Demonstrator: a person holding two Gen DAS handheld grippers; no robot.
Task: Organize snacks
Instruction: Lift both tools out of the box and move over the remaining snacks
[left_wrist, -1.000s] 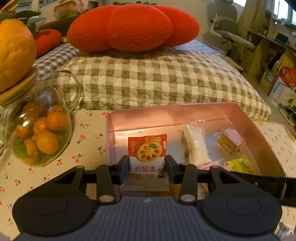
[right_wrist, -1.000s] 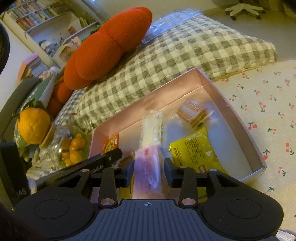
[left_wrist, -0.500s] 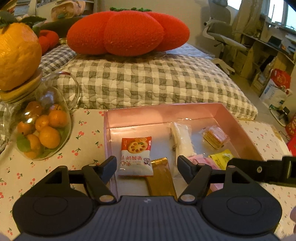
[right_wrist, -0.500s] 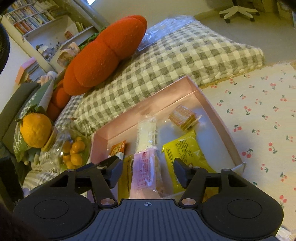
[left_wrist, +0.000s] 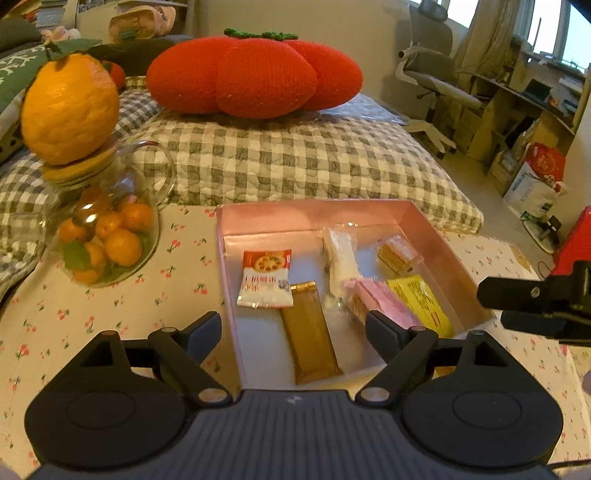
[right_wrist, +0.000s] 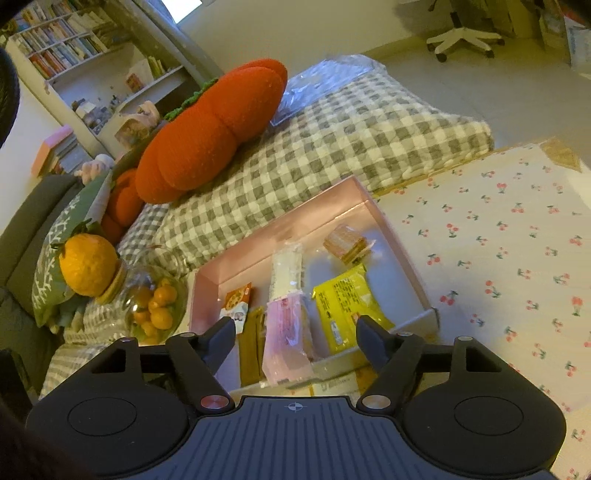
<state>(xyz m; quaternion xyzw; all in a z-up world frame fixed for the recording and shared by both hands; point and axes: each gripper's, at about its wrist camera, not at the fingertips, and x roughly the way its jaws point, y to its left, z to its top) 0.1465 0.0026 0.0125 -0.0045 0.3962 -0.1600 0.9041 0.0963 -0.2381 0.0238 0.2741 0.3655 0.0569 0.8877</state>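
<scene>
A: What had just changed?

B: Both grippers had let go. A second earlier the left gripper (left_wrist: 293, 328) was clamped on the red-and-white biscuit packet (left_wrist: 266, 278) and the right gripper (right_wrist: 295, 332) on the pink packet (right_wrist: 286, 338). Their jaws had just been opening, and both had backed away from the pink box (left_wrist: 314, 216).

A: So were the packets down?

B: Yes. The biscuit packet lay flat in the box, ahead of the left jaws and a little to their left, with the brown bar (left_wrist: 310, 330) nearer, straight ahead between the spread fingers but below them, untouched. The pink packet lay directly ahead of the right jaws, its near end over the box's front edge, the yellow packet (right_wrist: 345, 302) just to its right.

A: And the jaws themselves?

B: Both wide apart, holding nothing, pads clear of everything.

A: Farther off?

B: A white packet (left_wrist: 340, 258) and a clear-wrapped wafer stack (left_wrist: 399, 253) toward the back wall. I'd judge two more snacks were sorted into the box.
</scene>
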